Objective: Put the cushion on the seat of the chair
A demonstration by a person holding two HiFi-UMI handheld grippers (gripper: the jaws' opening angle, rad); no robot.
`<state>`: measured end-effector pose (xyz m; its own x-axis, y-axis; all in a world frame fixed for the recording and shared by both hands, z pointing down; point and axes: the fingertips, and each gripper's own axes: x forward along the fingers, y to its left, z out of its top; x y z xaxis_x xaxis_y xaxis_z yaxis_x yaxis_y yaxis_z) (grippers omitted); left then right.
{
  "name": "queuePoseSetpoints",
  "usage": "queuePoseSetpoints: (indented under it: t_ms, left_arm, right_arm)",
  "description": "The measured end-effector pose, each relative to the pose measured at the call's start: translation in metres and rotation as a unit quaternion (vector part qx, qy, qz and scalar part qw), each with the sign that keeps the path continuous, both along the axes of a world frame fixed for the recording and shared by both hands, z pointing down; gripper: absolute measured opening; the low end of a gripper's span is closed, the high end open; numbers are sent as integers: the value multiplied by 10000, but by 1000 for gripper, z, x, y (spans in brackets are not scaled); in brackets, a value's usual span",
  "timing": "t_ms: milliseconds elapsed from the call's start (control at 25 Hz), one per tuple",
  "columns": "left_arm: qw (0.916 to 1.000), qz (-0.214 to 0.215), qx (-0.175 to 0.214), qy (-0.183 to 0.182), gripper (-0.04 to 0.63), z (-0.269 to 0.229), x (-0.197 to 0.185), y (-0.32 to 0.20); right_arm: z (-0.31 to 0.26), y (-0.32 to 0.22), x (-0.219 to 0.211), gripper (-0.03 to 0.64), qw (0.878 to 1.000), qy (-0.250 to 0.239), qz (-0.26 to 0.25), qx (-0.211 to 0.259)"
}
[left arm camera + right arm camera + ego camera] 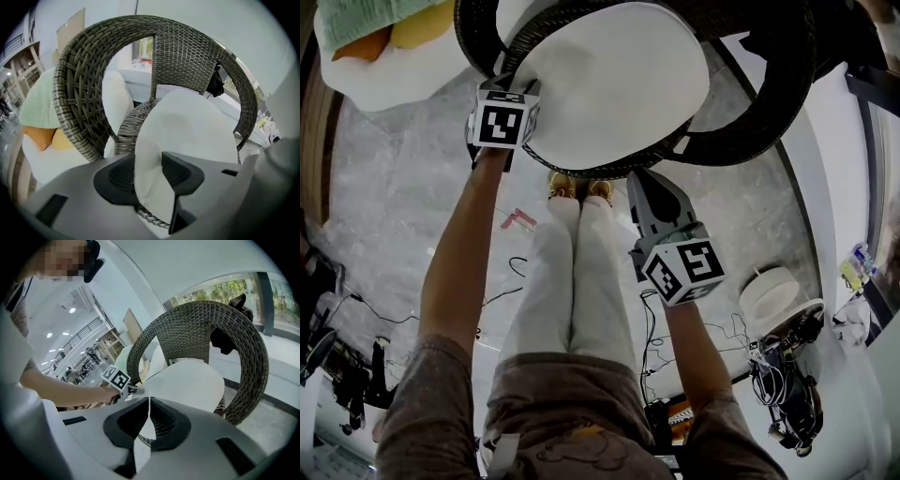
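The grey stone floor spreads below you, and on it stands the round wicker chair, its curved back ringing the far side. The white cushion lies on the chair's seat and covers nearly all of it, so that only the woven front rim shows along the edge nearest you. At the top left corner of the head view is another white seat bearing a green pillow and an orange one, well apart from the chair you work on. Your legs, in pale trousers, stand just before the chair, with your shoes close under its rim. Your left gripper reaches down to the cushion's near-left edge. Its fingers stand fairly wide; that edge runs between them, and the pads do not squeeze it. Your right gripper sits at the front rim to the right, just beside the cushion's edge. Its fingers are drawn almost together, with only a thin slit left, and they clasp nothing. Loose cables trail over the floor beside your legs, and a small pink scrap lies to the left of your shoes.
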<state>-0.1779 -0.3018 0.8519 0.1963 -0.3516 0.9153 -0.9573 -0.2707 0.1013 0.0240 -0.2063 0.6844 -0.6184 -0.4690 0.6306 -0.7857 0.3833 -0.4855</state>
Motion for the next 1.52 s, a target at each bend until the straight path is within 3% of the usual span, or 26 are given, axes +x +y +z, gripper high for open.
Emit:
queuePoseSetpoints:
  t_ms: [240,480,600,680,800,1040,1200,1520]
  left_arm:
    - [10000,-32,-19,-85,249,-7,-9,-2]
    - [9999,-40,158,-34,246,-32,-2,-7]
    - [9997,-2,261,37,179,-55,8,-7]
    - [9995,-6,328,20,78,-71,14,-6]
    - [9991,-34,420,79,6,-99,24,-3]
    - [9969,-116,651,417,6,-187,46,11]
    - [9939,45,960,545,6,-261,64,24]
    - [9812,382,1706,819,6,-402,83,50]
  right_arm:
    - [-3,-1,1,25,10000,-19,-17,27]
    - [-16,-4,2,25,9999,-14,-35,123]
    - [-30,-6,2,25,9998,-8,-56,188]
    - [-41,-8,2,25,9997,-9,-73,231]
    - [-60,-10,0,25,9995,-26,-125,284]
    - [-119,-14,4,25,9986,-74,-260,459]
    - [-161,-10,12,25,9979,-73,-323,553]
    - [-259,11,1,25,9926,-255,-631,1010]
